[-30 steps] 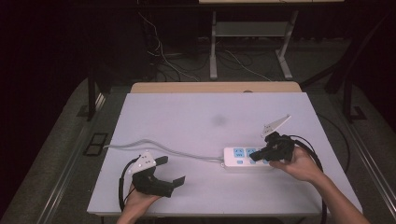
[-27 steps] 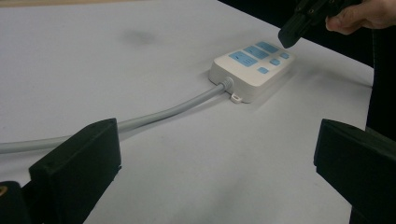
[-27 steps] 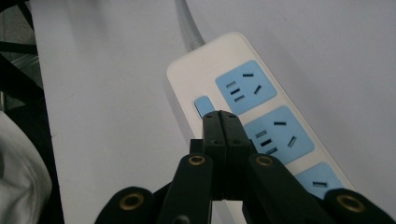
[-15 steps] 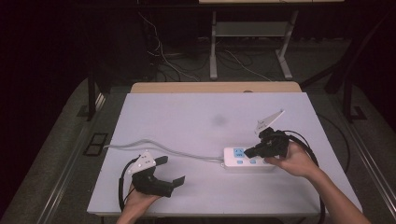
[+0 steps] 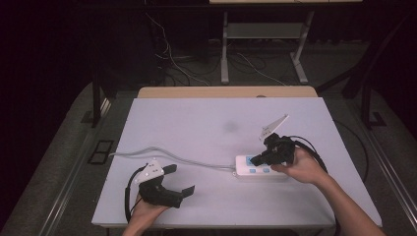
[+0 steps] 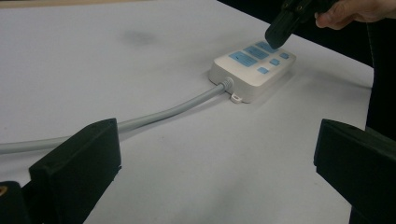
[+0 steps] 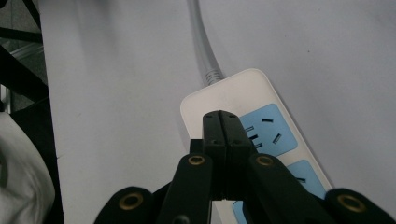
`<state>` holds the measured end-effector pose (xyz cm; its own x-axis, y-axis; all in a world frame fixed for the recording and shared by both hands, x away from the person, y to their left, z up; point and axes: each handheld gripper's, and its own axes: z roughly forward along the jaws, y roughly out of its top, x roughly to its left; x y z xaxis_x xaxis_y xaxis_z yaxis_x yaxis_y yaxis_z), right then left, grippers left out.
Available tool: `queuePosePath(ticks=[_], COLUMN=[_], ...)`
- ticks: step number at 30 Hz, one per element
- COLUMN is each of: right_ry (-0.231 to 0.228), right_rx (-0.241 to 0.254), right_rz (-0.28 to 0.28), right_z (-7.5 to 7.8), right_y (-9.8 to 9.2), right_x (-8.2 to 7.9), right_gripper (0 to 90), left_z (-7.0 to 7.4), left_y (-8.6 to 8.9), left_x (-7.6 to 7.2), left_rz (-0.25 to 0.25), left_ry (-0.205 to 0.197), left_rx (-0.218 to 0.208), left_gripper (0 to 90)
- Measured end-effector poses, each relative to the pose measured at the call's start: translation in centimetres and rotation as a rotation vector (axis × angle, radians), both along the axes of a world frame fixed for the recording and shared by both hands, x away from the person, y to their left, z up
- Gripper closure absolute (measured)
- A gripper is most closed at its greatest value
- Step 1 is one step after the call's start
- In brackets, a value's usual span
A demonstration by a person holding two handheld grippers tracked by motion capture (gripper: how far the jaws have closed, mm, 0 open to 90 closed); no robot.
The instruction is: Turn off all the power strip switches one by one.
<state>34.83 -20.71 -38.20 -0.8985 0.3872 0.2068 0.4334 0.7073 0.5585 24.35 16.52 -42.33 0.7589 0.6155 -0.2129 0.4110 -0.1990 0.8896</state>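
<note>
Dark floor and tangled cables surround the white tabletop [image 5: 196,123], which we see whole from the high view, with a wooden strip along its far edge. On it, toward the right, lies a white power strip [image 5: 255,167] with blue socket faces, its grey cord [image 5: 167,152] snaking leftward across the surface. From above we find the right tool [image 5: 256,159] tilted down over the strip's left end, held by the right hand [image 5: 300,167], but that view cannot settle its jaws; the right gripper view does, showing them pressed together with nothing between, their tip over the first blue socket near the cord end. The left gripper view adds the cord's strain relief entering the strip and a small mounting tab beside it. The left tool [image 5: 179,179] rests near the front left edge in the left hand [image 5: 145,209], jaws spread wide and empty, well apart from the strip.
</note>
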Motion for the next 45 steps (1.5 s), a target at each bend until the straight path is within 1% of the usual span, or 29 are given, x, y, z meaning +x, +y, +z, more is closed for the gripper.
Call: queuePosePath(ticks=[9, 20, 24, 26, 28, 34, 38, 42, 44, 45], right_ry=[0.016, 0.039, 0.039, 0.040, 0.046, 0.042, 0.030, 0.049, 0.033, 0.035], right_rx=[-0.028, -0.044, -0.038, -0.042, -0.032, -0.029, -0.031, -0.007, -0.011, -0.011], right_rz=[0.012, 0.012, 0.009, 0.009, 0.007, 0.009, 0.015, 0.010, 0.014, 0.012], right_z=[-0.7, -2.0, -2.3, -2.5, -2.6, -2.6, -2.7, -2.9, -2.9, -2.9], right_y=[0.5, 0.6, 0.6, 0.6, 0.5, 0.5, 0.5, 0.2, 0.3, 0.2], right_x=[0.2, 0.3, 0.3, 0.3, 0.3, 0.3, 0.2, 0.4, 0.3, 0.2], right_gripper=[90.0, 90.0, 90.0, 90.0, 90.0, 90.0, 90.0, 90.0, 90.0, 90.0], left_z=[0.0, 0.0, 0.0, 0.0, 0.0, 0.0, 0.0, 0.0, 0.0, 0.0], left_y=[0.1, 0.1, 0.1, 0.1, 0.1, 0.0, 0.0, -0.1, -0.1, -0.1], left_x=[0.0, 0.0, 0.0, 0.0, 0.0, 0.0, 0.0, 0.0, 0.1, 0.1], left_rz=[0.001, 0.001, 0.002, 0.002, 0.002, 0.002, 0.002, -0.002, -0.002, -0.002], left_ry=[-0.002, -0.002, -0.003, -0.003, -0.003, -0.003, -0.003, -0.004, -0.004, -0.004], left_rx=[-0.001, 0.000, 0.002, 0.002, 0.001, 0.004, 0.004, 0.008, 0.008, 0.007], left_gripper=[0.0, 0.0, 0.0, 0.0, 0.0, 0.0, 0.0, 0.0, 0.0, 0.0])
